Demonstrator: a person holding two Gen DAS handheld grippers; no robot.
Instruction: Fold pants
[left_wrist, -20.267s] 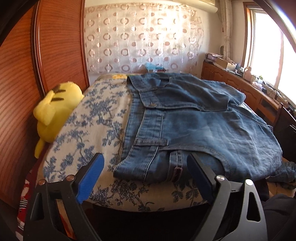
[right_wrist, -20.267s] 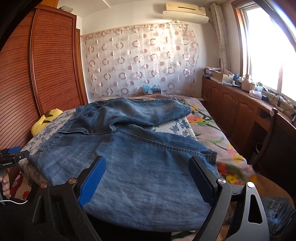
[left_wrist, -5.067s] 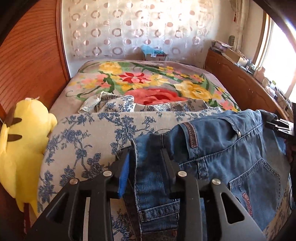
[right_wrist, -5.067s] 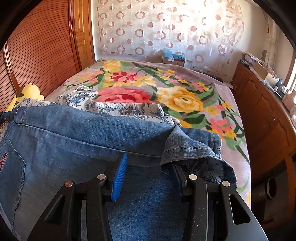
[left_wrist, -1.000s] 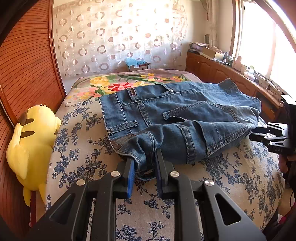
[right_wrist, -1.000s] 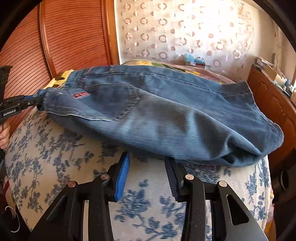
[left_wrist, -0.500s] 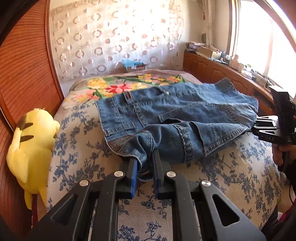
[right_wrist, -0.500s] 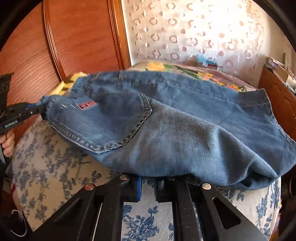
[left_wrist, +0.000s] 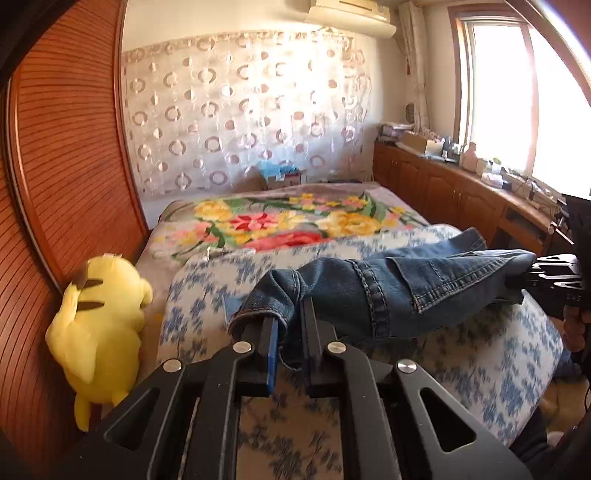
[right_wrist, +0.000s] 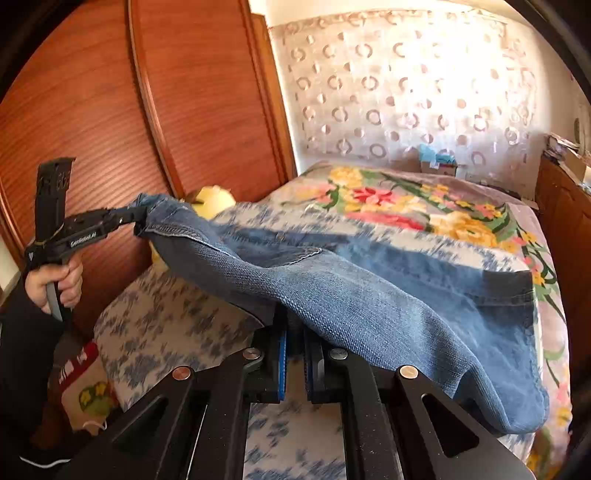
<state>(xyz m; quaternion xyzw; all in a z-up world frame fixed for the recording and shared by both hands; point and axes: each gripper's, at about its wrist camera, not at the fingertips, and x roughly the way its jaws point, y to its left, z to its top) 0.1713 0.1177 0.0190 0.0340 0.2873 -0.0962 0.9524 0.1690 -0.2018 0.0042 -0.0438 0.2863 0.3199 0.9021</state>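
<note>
The blue jeans (left_wrist: 399, 284) are folded and held up off the bed between both grippers. My left gripper (left_wrist: 290, 325) is shut on a bunched waist corner of the jeans. My right gripper (right_wrist: 294, 339) is shut on the folded denim edge (right_wrist: 369, 306). In the left wrist view the right gripper (left_wrist: 550, 280) holds the far end at the right. In the right wrist view the left gripper (right_wrist: 92, 225) holds the far corner at the left. The free part of the jeans hangs down to the right.
Below is the bed with a blue-flowered cover (left_wrist: 461, 350) and a floral blanket (left_wrist: 295, 218) farther back. A yellow plush toy (left_wrist: 99, 310) lies at the bed's left edge against the wooden wardrobe (right_wrist: 110, 110). Wooden cabinets (left_wrist: 443, 188) line the right wall.
Both grippers have lifted the jeans off the bed and pulled them toward me. The right gripper, open a second ago, has shut on the folded edge. The left stays shut.
</note>
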